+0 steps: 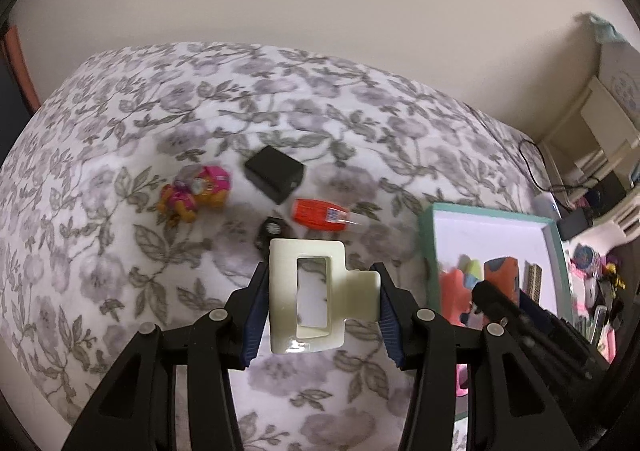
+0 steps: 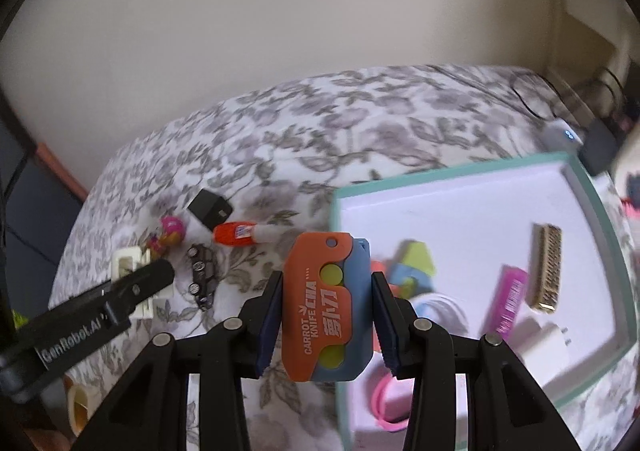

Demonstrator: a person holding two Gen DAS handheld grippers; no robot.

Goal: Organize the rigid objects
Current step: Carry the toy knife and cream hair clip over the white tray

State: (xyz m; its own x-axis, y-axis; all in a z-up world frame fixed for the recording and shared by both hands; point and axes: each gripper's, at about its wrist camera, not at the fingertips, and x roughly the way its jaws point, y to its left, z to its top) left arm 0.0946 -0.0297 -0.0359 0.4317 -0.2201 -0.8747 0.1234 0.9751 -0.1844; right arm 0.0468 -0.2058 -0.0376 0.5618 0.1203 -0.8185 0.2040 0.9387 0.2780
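A bed (image 1: 120, 155) covered in a grey and white floral spread fills most of both views, with a plain pale wall behind it. On its right side lies a shallow tray (image 2: 460, 171) with a teal rim and a white floor. Inside the tray sit a white plug adapter (image 2: 540, 343), a pink tube (image 2: 510, 303), a gold ridged bar (image 2: 546, 269), a green and blue block (image 2: 416, 259) and a pink ring (image 2: 386, 403) at the near edge.

The left hand-held gripper (image 1: 320, 291) is clamped on a cream hair claw clip (image 1: 308, 291), which hangs above the spread, well left of the tray. The right hand-held gripper (image 2: 326, 311) is closed around an orange and blue carrot knife toy (image 2: 324, 307), whose orange face reads "CARROT KNIFE"; it is held over the tray's left rim.

Loose on the spread beyond the clip lie four smaller things. A black box (image 1: 274, 173) sits farthest back. Left of it is a pink and orange toy figure (image 1: 196, 193). Just right of and nearer than the box lies an orange glue bottle (image 1: 320, 215) on its side, clear tip pointing toward the tray. A small black toy car (image 2: 202, 275) lies nearest, just beside the glue bottle.
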